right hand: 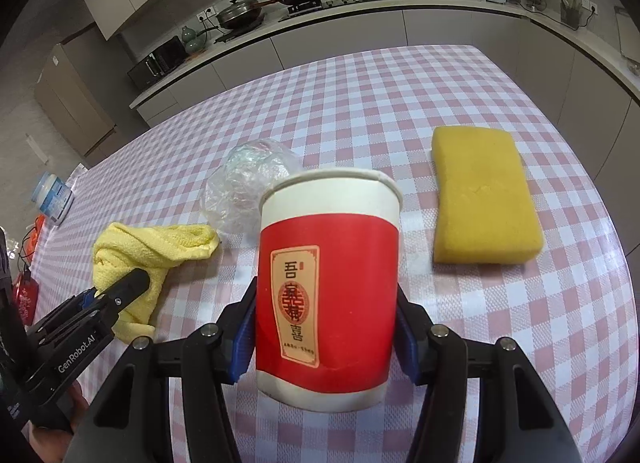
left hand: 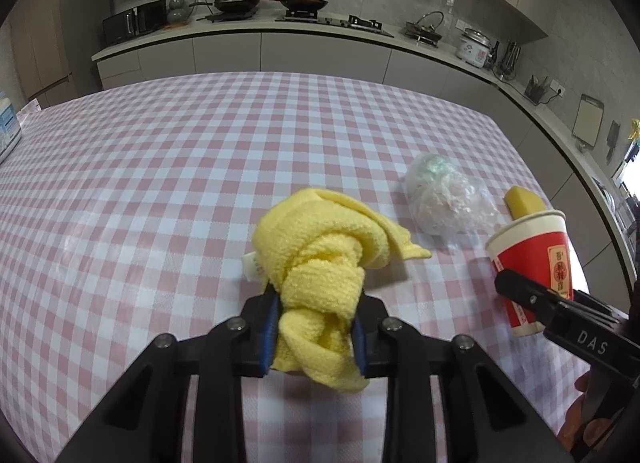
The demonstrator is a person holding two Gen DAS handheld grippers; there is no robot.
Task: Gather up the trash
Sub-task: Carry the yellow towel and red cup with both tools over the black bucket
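Crumpled clear plastic wrap (left hand: 444, 199) lies on the pink-and-white checked tablecloth (left hand: 160, 167), toward the table's right side, between the yellow cloth (left hand: 320, 263) and the yellow sponge (right hand: 482, 195). In the right wrist view the wrap sits just behind the red-and-white paper cup (right hand: 328, 303), partly hidden by its rim.

The left gripper (left hand: 316, 327) has its blue-padded fingers (left hand: 270, 327) pressed against both sides of the bunched yellow cloth, pinching it. The rest of the cloth spills forward onto the tablecloth, with a small white tag showing at its left edge.

The right gripper (right hand: 326, 337) clamps the paper cup between its blue pads, one on each side of the red band. The cup stands roughly upright with its open rim up, and a label with Chinese characters faces the camera. Whether its base touches the table cannot be told.

The sponge lies flat on the tablecloth to the right of the cup, apart from it. A kitchen counter (left hand: 248, 29) with pans and a rice cooker (left hand: 474, 47) runs behind the table.
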